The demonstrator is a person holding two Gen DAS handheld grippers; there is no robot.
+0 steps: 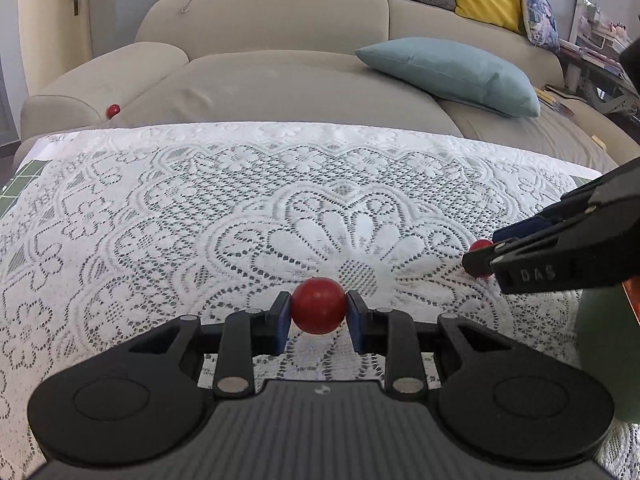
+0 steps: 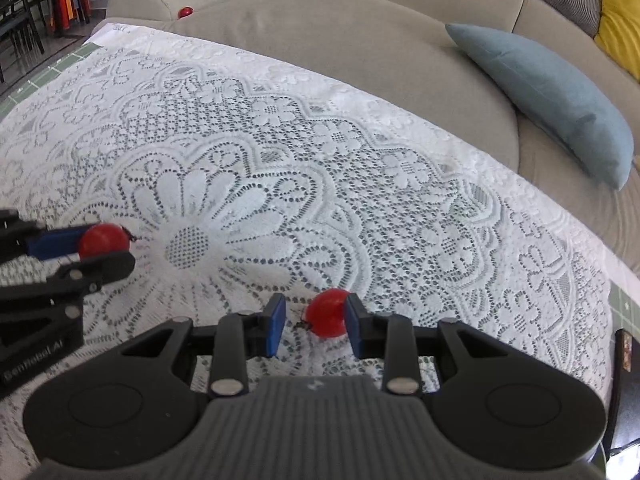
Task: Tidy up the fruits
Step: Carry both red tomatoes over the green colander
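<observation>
Low in the centre of the left wrist view, the left gripper (image 1: 319,312) is clenched on a red cherry-like fruit (image 1: 319,306), both blue pads pressing its sides, above the lace-covered surface (image 1: 160,220). At the right edge the right gripper (image 1: 486,254) reaches in around a second red fruit (image 1: 480,246). A third (image 1: 113,110) lies upper left, on the sofa (image 1: 280,92), well apart from both.

Bottom centre of the right wrist view, the right gripper (image 2: 316,318) has its fruit (image 2: 327,313) against the right-hand pad, with a gap at the left one; whether it truly grips I cannot tell. The left gripper (image 2: 106,246) holds its fruit (image 2: 103,240) at the left edge. The stray one (image 2: 185,12) sits at the top left. Three fruits, two grippers.
</observation>
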